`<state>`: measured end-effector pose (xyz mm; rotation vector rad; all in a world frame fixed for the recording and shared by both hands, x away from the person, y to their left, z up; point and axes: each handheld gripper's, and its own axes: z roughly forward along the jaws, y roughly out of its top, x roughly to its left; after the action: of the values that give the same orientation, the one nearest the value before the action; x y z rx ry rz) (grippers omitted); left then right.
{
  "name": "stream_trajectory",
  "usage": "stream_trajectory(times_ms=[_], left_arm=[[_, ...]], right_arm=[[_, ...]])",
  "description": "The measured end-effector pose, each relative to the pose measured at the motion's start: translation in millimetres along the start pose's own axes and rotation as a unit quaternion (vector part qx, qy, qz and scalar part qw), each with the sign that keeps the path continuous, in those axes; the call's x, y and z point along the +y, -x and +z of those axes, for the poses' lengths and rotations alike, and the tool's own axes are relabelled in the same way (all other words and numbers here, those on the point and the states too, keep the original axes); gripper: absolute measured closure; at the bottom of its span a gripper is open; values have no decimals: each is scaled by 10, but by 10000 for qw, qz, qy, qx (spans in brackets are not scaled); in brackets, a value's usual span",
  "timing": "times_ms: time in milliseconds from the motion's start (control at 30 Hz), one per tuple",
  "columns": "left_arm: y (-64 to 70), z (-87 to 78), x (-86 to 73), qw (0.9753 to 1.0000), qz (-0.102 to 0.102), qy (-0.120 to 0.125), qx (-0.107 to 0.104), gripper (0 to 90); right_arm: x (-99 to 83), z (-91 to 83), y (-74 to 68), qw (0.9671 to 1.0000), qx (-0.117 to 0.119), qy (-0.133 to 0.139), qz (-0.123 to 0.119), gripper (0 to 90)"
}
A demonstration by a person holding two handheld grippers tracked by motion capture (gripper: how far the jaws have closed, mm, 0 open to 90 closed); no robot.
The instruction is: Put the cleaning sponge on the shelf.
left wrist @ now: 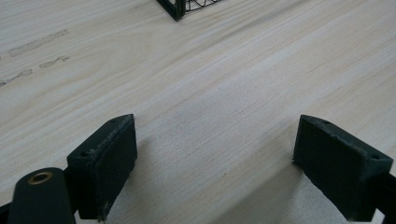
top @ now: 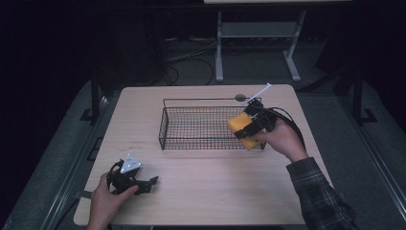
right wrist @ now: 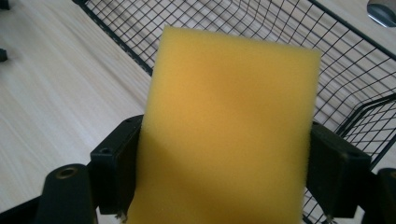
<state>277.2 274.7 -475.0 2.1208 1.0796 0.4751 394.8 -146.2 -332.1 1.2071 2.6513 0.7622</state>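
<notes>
In the high view, a pale wooden table [top: 201, 191] carries a black rectangular wire-mesh basket [top: 191, 129] near its middle. The person's right hand [top: 282, 139], with a plaid sleeve behind it, holds the right gripper [top: 250, 128] at the basket's right end. Between its jaws sits a yellow rectangular foam sponge [top: 238, 125], raised above the basket's right end and tilted, partly over the rim. A small grey round disc [top: 240, 97] lies on the table just behind the basket's far right corner. At the near left corner of the table, the left hand [top: 107, 199] holds the left gripper [top: 149, 184] low over the wood, well apart from the basket, with its grey three-cornered plate on top.

In the left gripper view, the left gripper [left wrist: 215, 158] has its two black jaws spread wide with nothing but bare table [left wrist: 210, 84] between them. A corner of the wire basket [left wrist: 180, 7] shows at the top edge, far from the jaws.

In the right gripper view, the right gripper [right wrist: 224, 177] is clamped on the sponge [right wrist: 229, 121], each black jaw pressing against one side edge of the foam. The sponge stands upright between the jaws, its broad face toward the camera. Behind it lies the mesh of the basket [right wrist: 140, 28], with the table [right wrist: 51, 102] to the left and the grey disc [right wrist: 383, 9] at the top right corner.
</notes>
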Motion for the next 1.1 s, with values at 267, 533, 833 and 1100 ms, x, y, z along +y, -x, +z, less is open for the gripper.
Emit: stream_trajectory(times_ms=[267, 533, 833, 1100], left_arm=[[2, 1, 0, 10000, -12, 4, -4, 127], [1, 1, -1, 10000, -7, 5, -2, 126], [1, 0, 0, 10000, -5, -3, -2, 126], [1, 0, 0, 10000, -7, -1, -3, 126]], right_arm=[[136, 81, 113, 9999, -89, -20, 68, 215], [198, 210, 289, 9995, -169, -48, 260, 215], [228, 384, 476, 9986, -261, -95, 441, 214], [269, 545, 601, 9981, -348, -148, 485, 214]])
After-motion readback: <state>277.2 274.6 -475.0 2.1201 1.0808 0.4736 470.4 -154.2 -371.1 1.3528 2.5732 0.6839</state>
